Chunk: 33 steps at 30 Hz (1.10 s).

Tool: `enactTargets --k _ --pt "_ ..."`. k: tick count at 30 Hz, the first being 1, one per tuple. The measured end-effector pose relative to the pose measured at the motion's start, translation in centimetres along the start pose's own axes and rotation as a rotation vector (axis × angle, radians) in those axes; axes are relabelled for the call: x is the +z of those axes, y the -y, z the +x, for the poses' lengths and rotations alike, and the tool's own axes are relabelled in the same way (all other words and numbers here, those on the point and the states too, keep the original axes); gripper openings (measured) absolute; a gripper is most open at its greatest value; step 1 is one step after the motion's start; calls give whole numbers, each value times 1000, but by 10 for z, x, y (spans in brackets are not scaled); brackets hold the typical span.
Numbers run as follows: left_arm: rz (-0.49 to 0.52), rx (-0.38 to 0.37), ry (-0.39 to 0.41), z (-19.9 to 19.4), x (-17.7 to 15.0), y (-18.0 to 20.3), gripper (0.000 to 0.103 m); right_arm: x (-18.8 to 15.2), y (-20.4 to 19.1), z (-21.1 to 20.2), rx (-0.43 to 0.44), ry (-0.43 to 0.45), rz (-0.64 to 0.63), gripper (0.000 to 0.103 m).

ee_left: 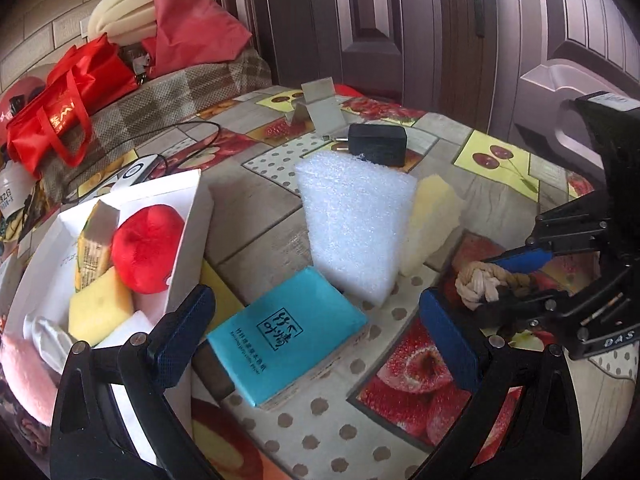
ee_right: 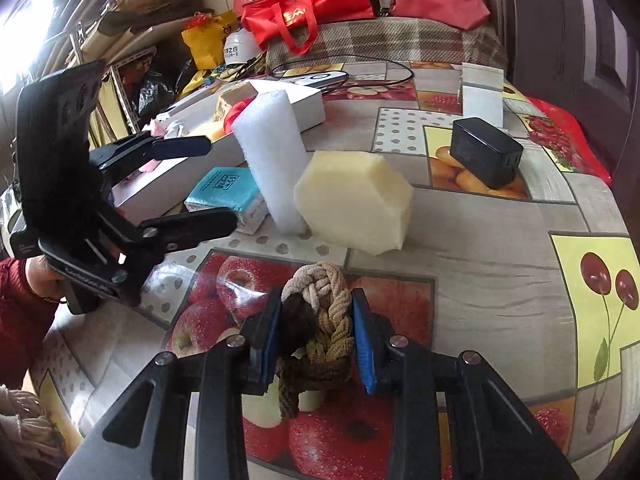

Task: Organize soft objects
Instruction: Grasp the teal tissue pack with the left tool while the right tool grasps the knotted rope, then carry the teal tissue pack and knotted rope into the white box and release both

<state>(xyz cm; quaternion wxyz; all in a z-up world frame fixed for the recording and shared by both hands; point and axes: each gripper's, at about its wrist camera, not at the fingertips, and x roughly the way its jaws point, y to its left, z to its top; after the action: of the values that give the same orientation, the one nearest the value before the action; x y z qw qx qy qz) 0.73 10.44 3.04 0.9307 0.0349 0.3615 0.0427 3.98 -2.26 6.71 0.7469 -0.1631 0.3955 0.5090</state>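
The right hand-held gripper [ee_right: 314,344] is clamped on a braided knot of beige, tan and brown cotton rope [ee_right: 316,320], its blue pads pressing both sides while the knot sits low over the fruit-patterned tabletop [ee_right: 500,216]. The left hand-held gripper [ee_left: 312,324] hangs with its fingers well apart and nothing between them, above a flat turquoise tissue pack [ee_left: 288,336].

To its left the shallow white cardboard box [ee_left: 188,240] already holds a red plush ball [ee_left: 146,252] and a yellow sponge [ee_left: 100,308]. Near the middle a tall white foam block [ee_left: 352,224] leans, with a pale yellow foam chunk [ee_right: 354,204] touching it.

The rope knot likely handles light, squashy and grippy; holding across its thick middle looks safest, since loose tails could snag. Both grippers pitch steeply downward, the left one held by a hand in a red sleeve [ee_right: 24,304].
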Motion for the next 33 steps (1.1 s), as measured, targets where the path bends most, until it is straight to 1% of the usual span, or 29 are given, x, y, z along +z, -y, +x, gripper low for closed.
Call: enactTargets --k 2,3,6,7,8,9,10,12,13,15,17,18,19,20,21,24,26,28,29,31,32,33 --pt "-2 18 -48 12 2 0 103 -1 -3 -1 6 0 -10 32" --pt "-5 11 -72 16 2 0 103 -3 1 -2 10 1 -5 32" --pt "-21 -57 -134 21 -4 3 103 -3 9 -5 24 17 29 32" --pt "-3 -45 -141 18 -8 8 103 -4 11 -6 27 21 38 32" --pt "15 -61 -153 14 -11 14 103 -4 12 -7 28 23 43 32" --pt "12 -110 -164 10 -14 18 102 -4 13 -7 29 24 45 32" --pt "11 -121 -161 5 -17 22 102 -4 13 -8 29 25 44 32" --pt "33 -43 -145 -2 -19 27 102 -4 12 -8 28 24 41 32" --pt "32 -16 -142 -2 -18 26 102 -4 12 -8 28 22 41 32" --pt "-8 -4 -149 3 -15 17 102 -3 14 -6 30 19 47 32" --pt "-58 -9 -159 7 -14 10 96 -2 14 -5 30 18 50 32" --pt "-50 11 -157 7 -14 12 86 -2 14 -5 29 18 52 32" --pt "-44 8 -160 8 -15 14 67 -2 14 -5 28 19 53 32" --pt "-56 -11 -151 7 -16 14 59 -2 15 -5 27 19 54 32" --pt "-66 -10 -144 5 -17 14 51 -2 15 -5 26 19 55 32" --pt "-36 46 -88 -4 -20 23 50 -2 16 -6 23 22 58 32" --pt "-19 80 -7 -21 -22 28 50 -2 16 -8 13 33 58 32" --pt "-24 128 80 -39 -26 28 50 -3 12 -14 -5 68 48 32" --pt "-40 165 146 -53 -29 27 50 -4 10 -19 -16 98 38 32" --pt "-96 240 278 -79 -38 20 50 -6 2 -33 -59 186 13 32" --pt "-128 275 322 -90 -44 16 50 -8 -2 -41 -82 241 2 32" --pt "-158 298 350 -99 -49 11 50 -10 -6 -49 -105 298 -10 32"
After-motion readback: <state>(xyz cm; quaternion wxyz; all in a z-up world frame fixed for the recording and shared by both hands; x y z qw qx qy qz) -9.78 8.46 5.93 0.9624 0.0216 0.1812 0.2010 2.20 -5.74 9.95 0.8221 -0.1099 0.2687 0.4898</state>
